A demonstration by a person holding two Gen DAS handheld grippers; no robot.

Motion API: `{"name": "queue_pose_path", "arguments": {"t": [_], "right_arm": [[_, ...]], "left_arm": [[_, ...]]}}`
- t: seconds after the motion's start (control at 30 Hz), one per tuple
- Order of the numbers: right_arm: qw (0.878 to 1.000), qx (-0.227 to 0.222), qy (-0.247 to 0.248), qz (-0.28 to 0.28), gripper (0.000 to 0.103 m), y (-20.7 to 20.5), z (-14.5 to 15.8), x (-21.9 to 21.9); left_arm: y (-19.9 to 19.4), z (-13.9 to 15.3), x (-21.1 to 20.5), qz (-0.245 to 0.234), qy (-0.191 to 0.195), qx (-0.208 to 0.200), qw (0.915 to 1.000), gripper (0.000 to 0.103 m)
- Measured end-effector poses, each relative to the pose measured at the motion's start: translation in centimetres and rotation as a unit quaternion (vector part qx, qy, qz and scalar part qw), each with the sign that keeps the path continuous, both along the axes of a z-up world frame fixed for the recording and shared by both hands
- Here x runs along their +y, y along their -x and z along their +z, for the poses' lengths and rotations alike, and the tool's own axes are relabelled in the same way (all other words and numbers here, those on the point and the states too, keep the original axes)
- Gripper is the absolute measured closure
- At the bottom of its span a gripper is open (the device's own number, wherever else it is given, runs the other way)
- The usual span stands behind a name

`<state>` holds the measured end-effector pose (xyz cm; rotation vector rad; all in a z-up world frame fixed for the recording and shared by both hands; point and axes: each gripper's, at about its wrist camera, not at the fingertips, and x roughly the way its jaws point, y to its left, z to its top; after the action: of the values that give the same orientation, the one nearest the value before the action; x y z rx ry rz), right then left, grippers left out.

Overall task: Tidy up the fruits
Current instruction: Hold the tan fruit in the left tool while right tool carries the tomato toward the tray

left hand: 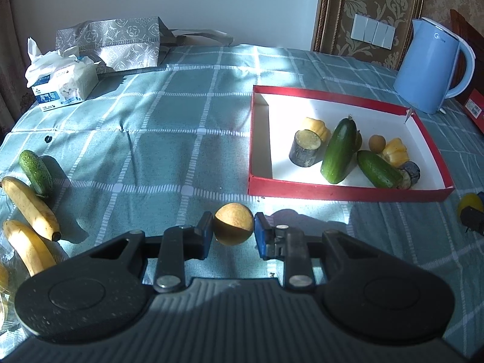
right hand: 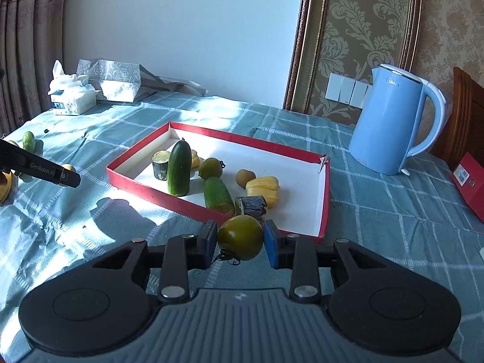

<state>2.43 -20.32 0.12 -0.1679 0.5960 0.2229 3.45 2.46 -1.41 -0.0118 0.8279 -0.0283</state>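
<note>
My left gripper point(left hand: 233, 232) is shut on a small round brown-yellow fruit point(left hand: 233, 224), held above the cloth in front of the red tray point(left hand: 348, 193). My right gripper point(right hand: 240, 242) is shut on a green tomato point(right hand: 240, 236) at the near edge of the red tray point(right hand: 142, 185). The tray holds cucumbers point(right hand: 179, 170), yellow fruit pieces point(right hand: 262, 188), dark cut cylinders point(right hand: 160, 165), a green tomato point(right hand: 210, 168) and a small brown fruit point(right hand: 245, 178). Two bananas point(left hand: 31, 205) and a small cucumber point(left hand: 35, 171) lie at the left on the cloth.
A blue kettle point(right hand: 390, 121) stands behind the tray at the right. A tissue pack point(left hand: 62, 86) and a patterned bag point(left hand: 118, 42) sit at the far left. A red box point(right hand: 470, 184) lies at the right edge. The table has a checked teal cloth point(left hand: 169, 139).
</note>
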Motion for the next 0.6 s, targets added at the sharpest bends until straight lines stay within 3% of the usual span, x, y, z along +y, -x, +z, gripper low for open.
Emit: {"name": "queue_pose_path", "arguments": {"t": [0.6], "right_arm": [[0.999, -0.007, -0.024, -0.025, 0.071, 0.8, 1.4, -1.6]], "left_arm": [[-1.2, -0.5, -2.0, -0.026, 0.004, 0.01, 0.9996, 0.077]]}}
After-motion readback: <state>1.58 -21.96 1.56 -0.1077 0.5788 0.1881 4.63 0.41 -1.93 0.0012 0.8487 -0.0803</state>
